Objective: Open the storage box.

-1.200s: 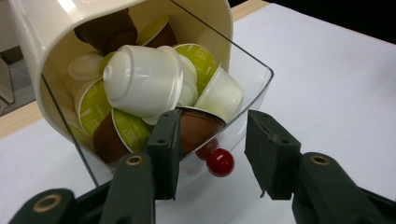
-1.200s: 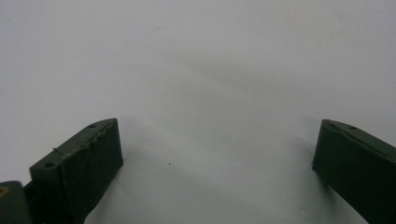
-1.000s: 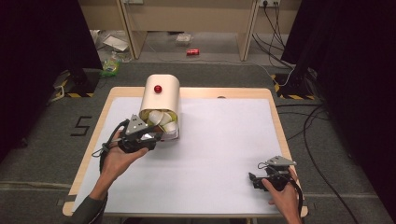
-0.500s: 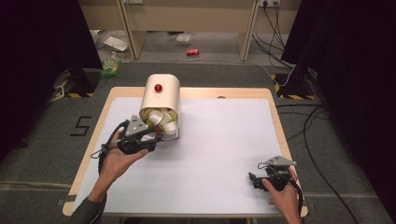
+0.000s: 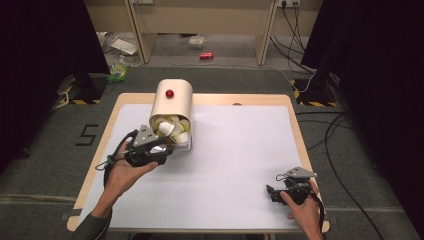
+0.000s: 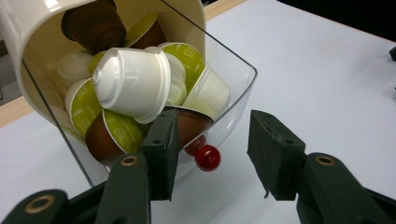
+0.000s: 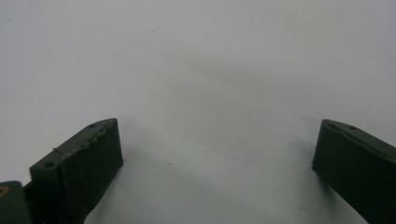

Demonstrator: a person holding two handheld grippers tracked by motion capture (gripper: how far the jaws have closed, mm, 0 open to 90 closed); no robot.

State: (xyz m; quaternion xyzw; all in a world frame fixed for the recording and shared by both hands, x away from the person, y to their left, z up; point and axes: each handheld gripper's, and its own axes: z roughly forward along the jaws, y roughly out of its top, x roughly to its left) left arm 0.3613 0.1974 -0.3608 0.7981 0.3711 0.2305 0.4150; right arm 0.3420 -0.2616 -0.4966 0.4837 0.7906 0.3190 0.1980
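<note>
From my station I see the cream-coloured, round-topped capsule dispenser lying toward the left-centre of the table, with a red round knob on its upper face. Its clear plastic drawer stands pulled out at the near end, heaped with coffee capsules: a white plastic capsule on top, lime-green-lidded capsules around it, and brown capsules deeper inside and at the bottom. In the left gripper view a small red ball handle sits on the front of the drawer, between my jaws but touching neither pad. The left gripper has just been opening; its jaws stand a modest way apart and hold nothing, the left one just beside the drawer's clear front wall. My left hand holds that gripper low at the drawer's mouth, forearm coming in from the bottom left edge. Well apart, at the near right corner, the right hand rests the right gripper on the tabletop, jaws spread wide over bare surface, gripping nothing. The white table surface has a light wooden rim. Beyond lie grey carpet, a red can and black cables on the right.
</note>
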